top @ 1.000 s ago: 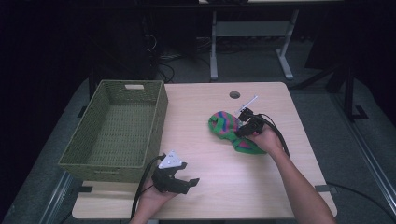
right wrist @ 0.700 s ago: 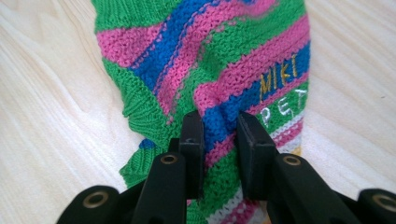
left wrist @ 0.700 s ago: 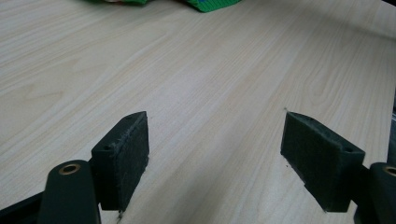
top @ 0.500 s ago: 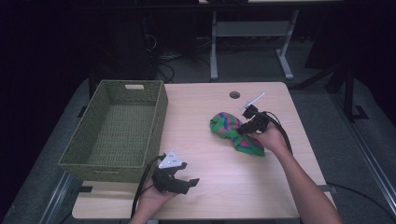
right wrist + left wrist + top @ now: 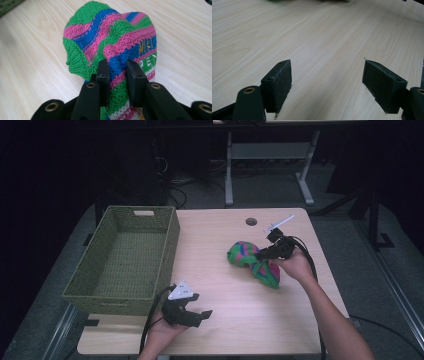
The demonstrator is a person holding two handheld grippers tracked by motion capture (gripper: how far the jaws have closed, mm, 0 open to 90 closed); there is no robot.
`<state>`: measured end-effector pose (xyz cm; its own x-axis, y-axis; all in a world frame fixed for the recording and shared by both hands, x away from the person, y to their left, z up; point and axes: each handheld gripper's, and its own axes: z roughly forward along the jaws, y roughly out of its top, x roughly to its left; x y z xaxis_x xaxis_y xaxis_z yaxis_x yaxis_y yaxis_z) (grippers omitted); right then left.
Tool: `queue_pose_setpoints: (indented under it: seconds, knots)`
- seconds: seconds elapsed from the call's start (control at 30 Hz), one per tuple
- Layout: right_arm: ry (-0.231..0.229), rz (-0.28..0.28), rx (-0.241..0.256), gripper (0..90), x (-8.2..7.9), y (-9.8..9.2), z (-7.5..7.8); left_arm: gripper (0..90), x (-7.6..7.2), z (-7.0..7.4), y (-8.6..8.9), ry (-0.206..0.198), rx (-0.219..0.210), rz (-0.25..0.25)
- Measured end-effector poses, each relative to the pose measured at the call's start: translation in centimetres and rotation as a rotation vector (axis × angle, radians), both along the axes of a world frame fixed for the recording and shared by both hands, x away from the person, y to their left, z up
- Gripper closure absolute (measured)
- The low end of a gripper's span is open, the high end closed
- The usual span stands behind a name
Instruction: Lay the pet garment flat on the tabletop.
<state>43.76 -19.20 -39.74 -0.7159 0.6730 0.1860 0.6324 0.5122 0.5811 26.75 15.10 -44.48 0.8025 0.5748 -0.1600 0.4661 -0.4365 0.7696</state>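
The pale wood-grain table [image 5: 225, 320] spans the middle of the frame, with the olive-green woven rectangular basket [image 5: 125, 257] at its left side. The striped green, pink and blue knitted cloth [image 5: 252, 262] lies right of centre, its long axis running from upper left down to lower right. The right claw [image 5: 117, 75] is pinching a fold of it, reaching in from the cloth's right. The left claw [image 5: 192, 312] rests spread at the lower middle of the frame, nearer the basket and well apart from the cloth.
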Motion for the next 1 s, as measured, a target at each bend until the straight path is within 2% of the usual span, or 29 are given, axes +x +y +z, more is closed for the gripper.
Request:
queue_pose_setpoints:
  seconds: [0.2, 0.3, 0.67, 1.0]
  knots:
    - [-0.007, 0.005, 0.067, 74.1, -0.5, -0.5, 1.0, 23.1, 0.0, 0.0, 0.0, -0.002, -0.002, 0.0]
    - [-0.016, 0.011, 0.081, 74.1, -0.9, -0.7, 1.5, 23.1, 0.0, 0.1, 0.1, -0.004, -0.004, 0.001]
    - [-0.05, 0.033, 0.105, 74.1, -2.4, -1.2, 3.0, 23.1, 0.1, 0.0, 0.2, -0.001, -0.01, 0.01]
    - [-0.088, 0.069, 0.121, 74.2, -3.8, -1.2, 3.6, 23.0, 0.1, 0.1, 0.4, -0.001, -0.021, 0.02]
